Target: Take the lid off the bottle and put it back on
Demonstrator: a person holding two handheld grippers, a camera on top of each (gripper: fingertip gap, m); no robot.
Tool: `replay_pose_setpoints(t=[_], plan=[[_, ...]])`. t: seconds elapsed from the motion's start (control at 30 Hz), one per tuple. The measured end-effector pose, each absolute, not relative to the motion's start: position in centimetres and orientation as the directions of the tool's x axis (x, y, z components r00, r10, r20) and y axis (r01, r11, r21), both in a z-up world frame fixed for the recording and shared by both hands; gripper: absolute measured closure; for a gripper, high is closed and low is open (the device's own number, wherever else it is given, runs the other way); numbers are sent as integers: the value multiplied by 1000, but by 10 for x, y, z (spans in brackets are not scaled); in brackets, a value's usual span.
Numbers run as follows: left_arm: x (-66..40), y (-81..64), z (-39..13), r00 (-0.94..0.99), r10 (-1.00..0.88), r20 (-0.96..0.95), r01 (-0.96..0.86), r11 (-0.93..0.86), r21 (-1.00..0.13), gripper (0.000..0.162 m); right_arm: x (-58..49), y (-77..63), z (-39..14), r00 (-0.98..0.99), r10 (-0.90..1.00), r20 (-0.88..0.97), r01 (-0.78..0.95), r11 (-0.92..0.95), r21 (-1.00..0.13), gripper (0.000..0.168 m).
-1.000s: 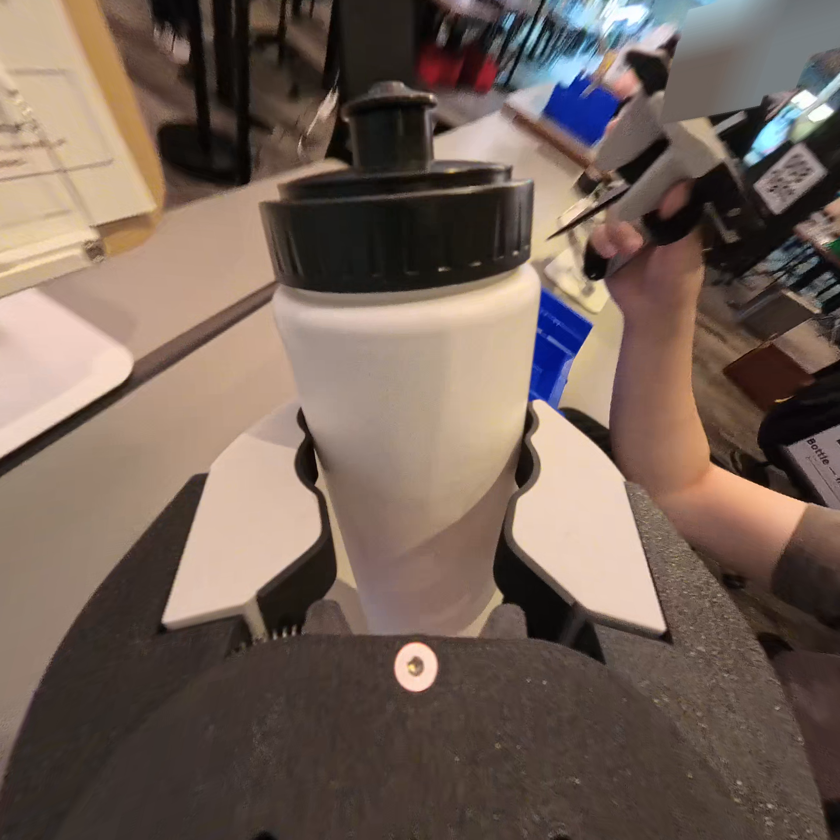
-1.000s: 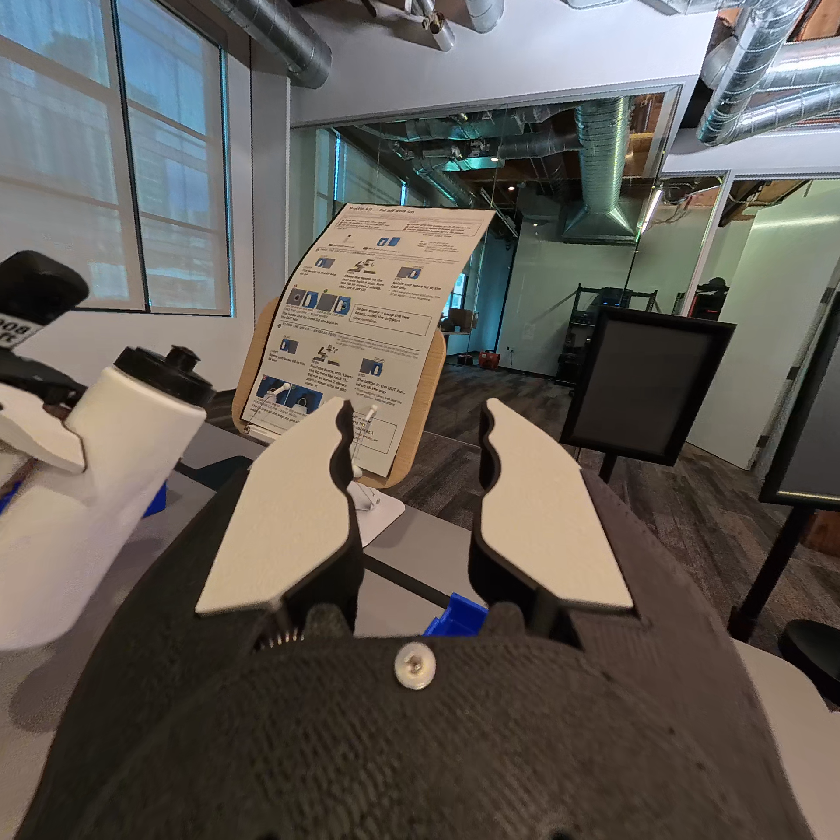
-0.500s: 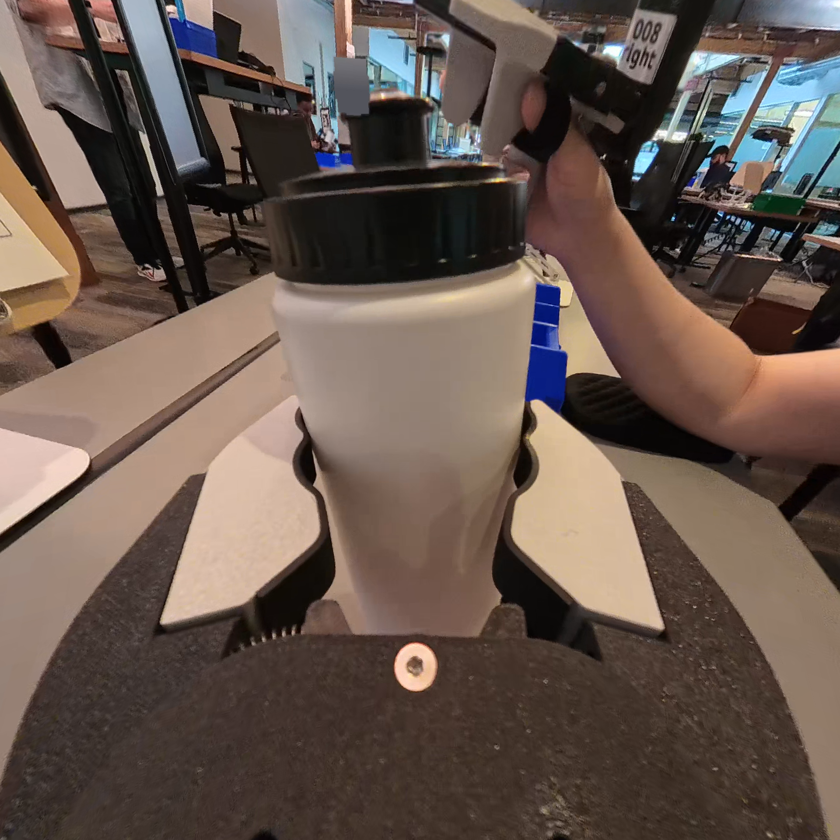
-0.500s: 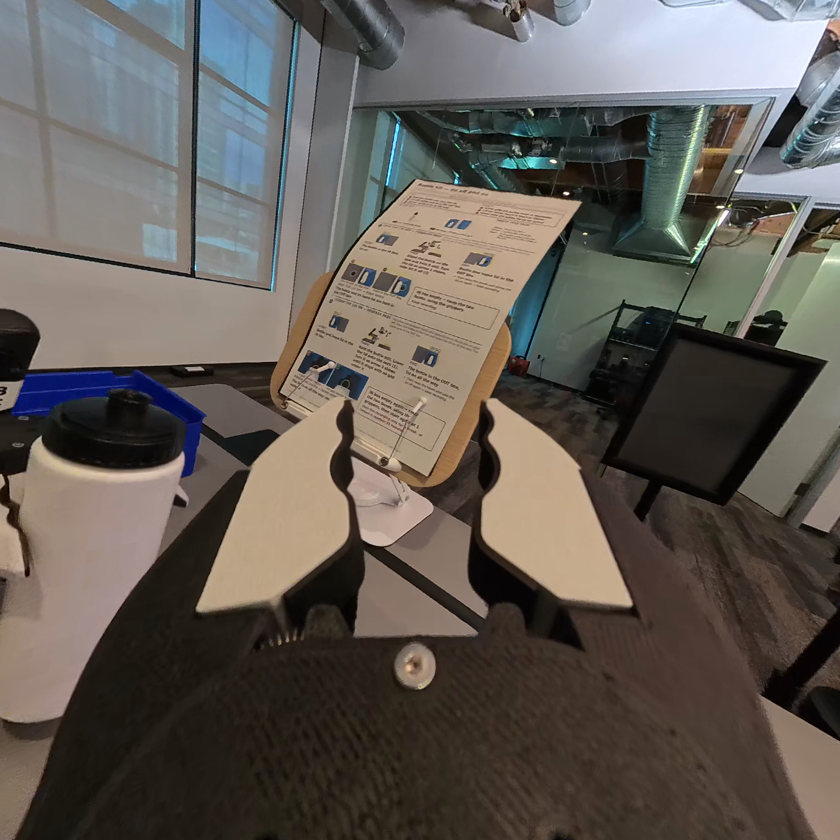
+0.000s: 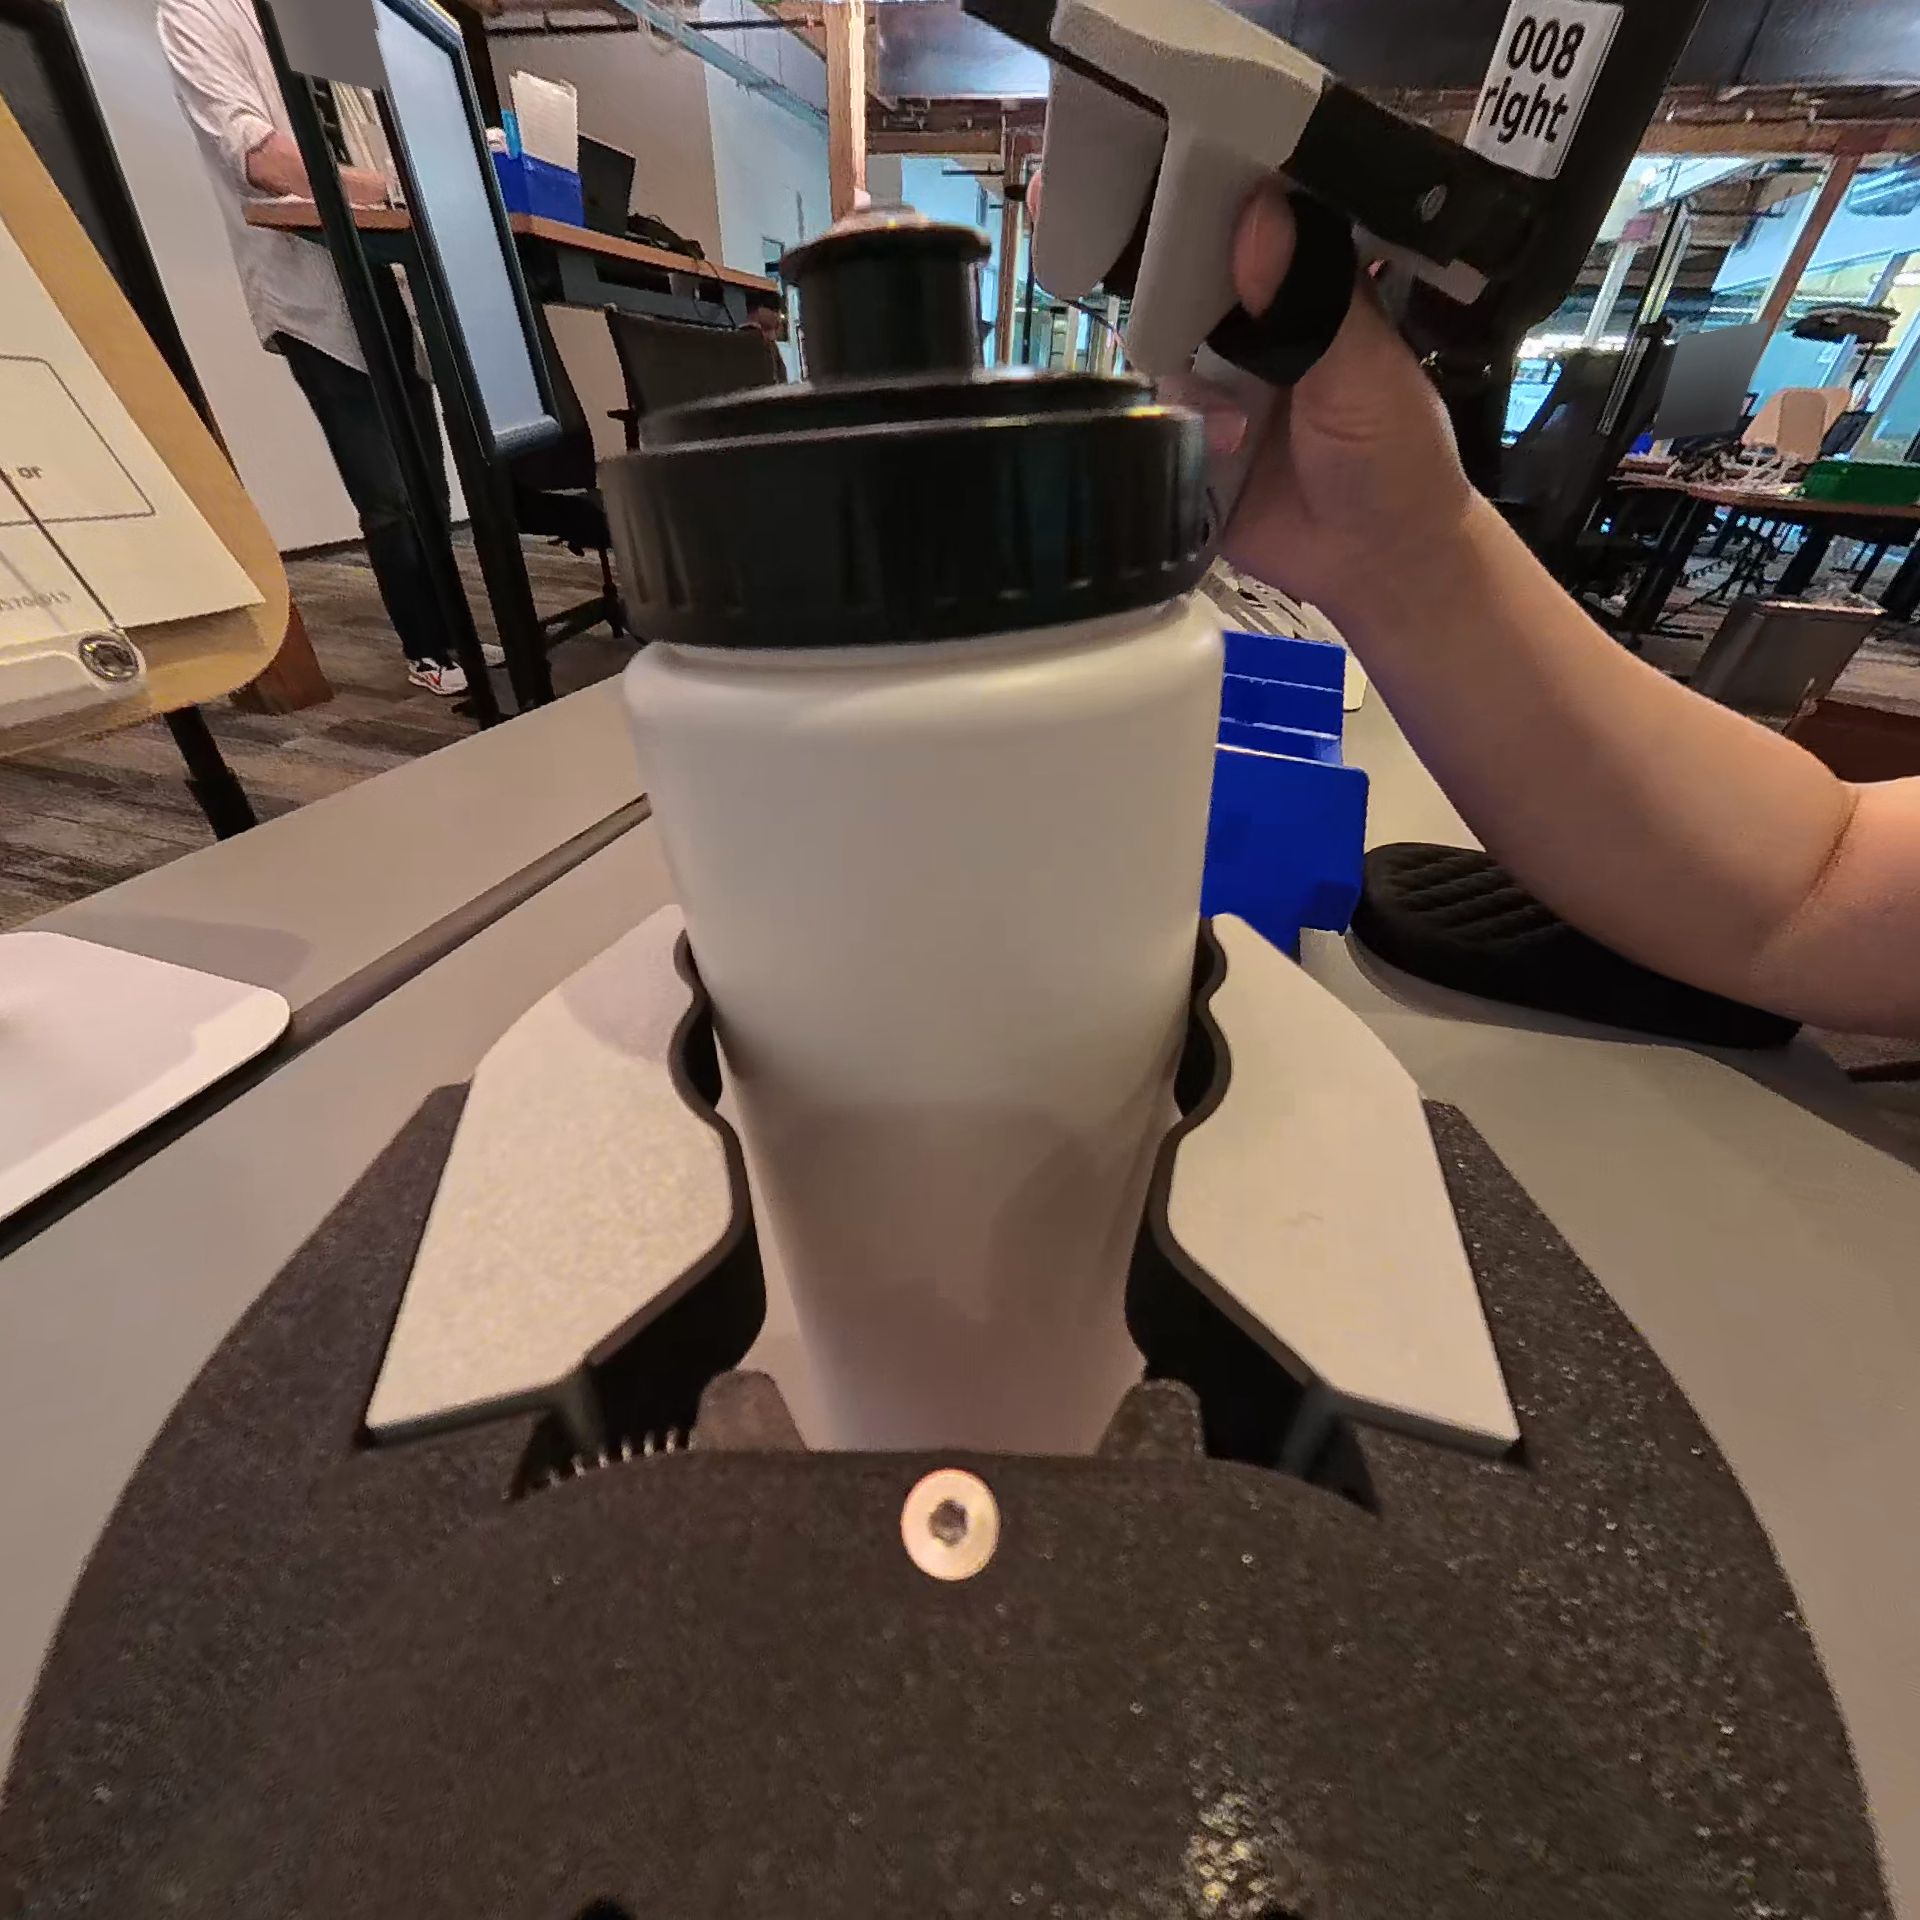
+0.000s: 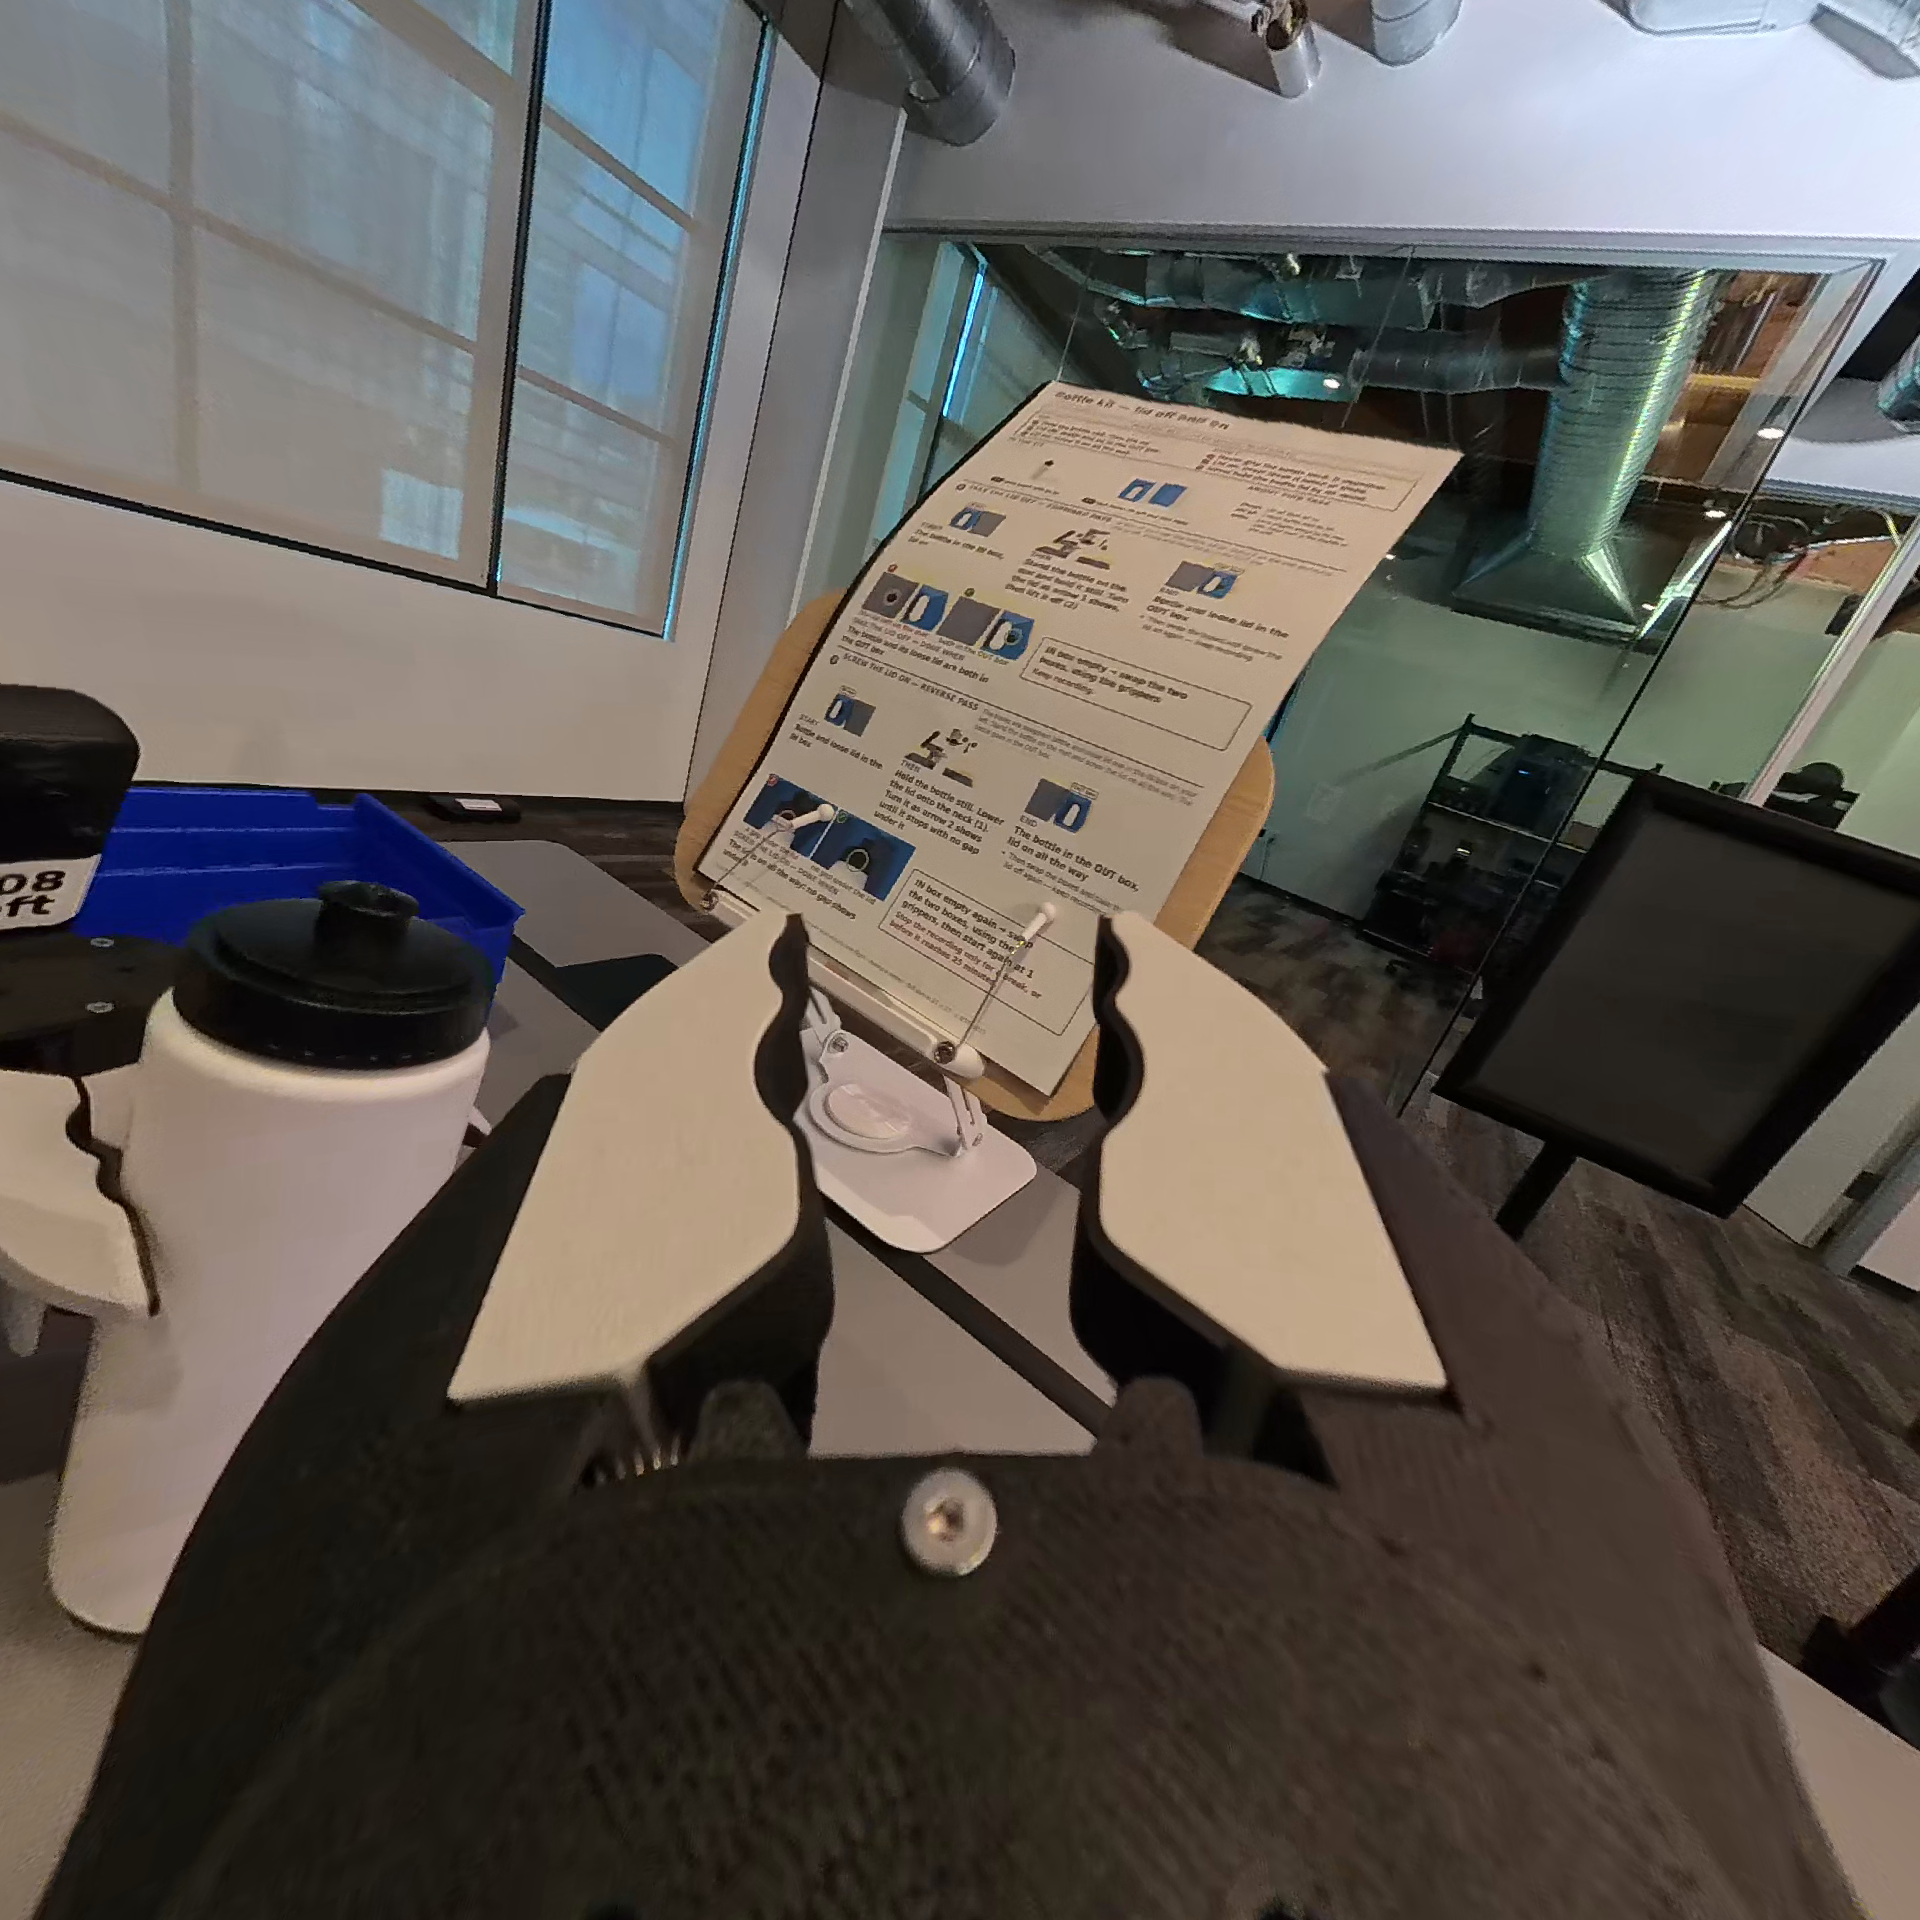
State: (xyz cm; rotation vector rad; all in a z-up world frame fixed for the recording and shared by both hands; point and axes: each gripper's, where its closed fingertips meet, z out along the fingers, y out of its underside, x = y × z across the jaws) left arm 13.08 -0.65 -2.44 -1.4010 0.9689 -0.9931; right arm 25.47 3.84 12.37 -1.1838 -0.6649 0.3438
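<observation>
A white bottle [image 5: 925, 935] with a black ribbed lid [image 5: 904, 530] and black spout stands upright on the grey table [image 5: 416, 862]. My left gripper [image 5: 945, 935] is shut on the bottle's lower body, one finger on each side. My right gripper [image 6: 951, 935] is open and empty, and points at an instruction sheet. In the left wrist view the right gripper [image 5: 1122, 312] hovers just above and to the right of the lid, held by a hand. In the right wrist view the bottle [image 6: 281, 1195] and lid [image 6: 332, 987] sit at the left.
A blue bin [image 5: 1278, 810] stands right behind the bottle. A black mesh pad [image 5: 1507, 935] lies under the forearm. An instruction sheet on a wooden stand [image 6: 1039, 727] with a white base [image 6: 914, 1174] stands on the table. A person [image 5: 270, 208] stands in the far background.
The bottle went from tilted to upright on the table in my left gripper. My right gripper came in close above the lid's right side, still open.
</observation>
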Motion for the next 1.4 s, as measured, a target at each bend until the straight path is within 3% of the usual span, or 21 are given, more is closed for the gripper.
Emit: replay_pose_setpoints(t=[0.83,1.4], plan=[[136,-15,-24,255,-964,74,10,-74,-997,74,254,38,124,751,601,273,62,347,-936,114],[140,-5,-27,351,-935,56,2,-60,-998,66,247,37,122,743,606,285,79,344,-936,114]])
